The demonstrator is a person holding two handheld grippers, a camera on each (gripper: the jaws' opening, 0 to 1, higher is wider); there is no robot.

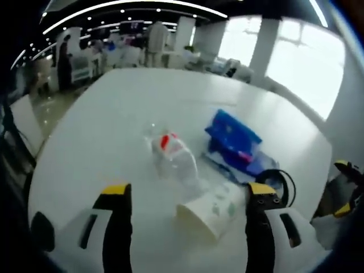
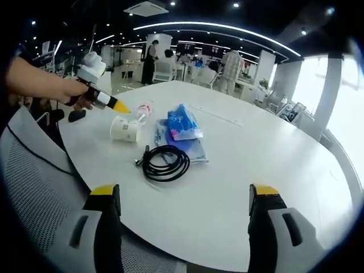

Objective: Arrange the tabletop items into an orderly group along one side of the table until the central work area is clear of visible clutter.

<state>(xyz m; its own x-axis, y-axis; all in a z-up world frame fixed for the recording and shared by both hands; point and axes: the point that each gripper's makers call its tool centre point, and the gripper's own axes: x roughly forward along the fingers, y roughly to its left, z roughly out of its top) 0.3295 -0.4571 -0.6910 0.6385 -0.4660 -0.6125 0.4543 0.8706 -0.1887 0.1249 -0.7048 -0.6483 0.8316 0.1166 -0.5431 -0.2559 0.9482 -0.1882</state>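
On the white table [image 1: 114, 125] a paper cup [image 1: 210, 211] lies on its side, its mouth toward me. My left gripper [image 1: 189, 193] is open, jaws wide either side of the cup without touching it. Behind the cup a clear bottle [image 1: 173, 156] with a red label lies flat. A blue packet [image 1: 233, 136] and a coiled black cable [image 1: 280, 181] are to the right. In the right gripper view, my right gripper [image 2: 185, 193] is open and empty, short of the cable [image 2: 165, 162]. Beyond are the packet [image 2: 182, 122], cup [image 2: 125, 129], bottle [image 2: 143, 111], and the hand-held left gripper [image 2: 116, 105].
A grey mesh chair [image 2: 28, 170] stands at the table's near left edge. The right gripper's yellow tips [image 1: 342, 187] enter the left gripper view from the right. A flat blue sheet [image 2: 193, 149] lies under the packet. People and desks fill the far office.
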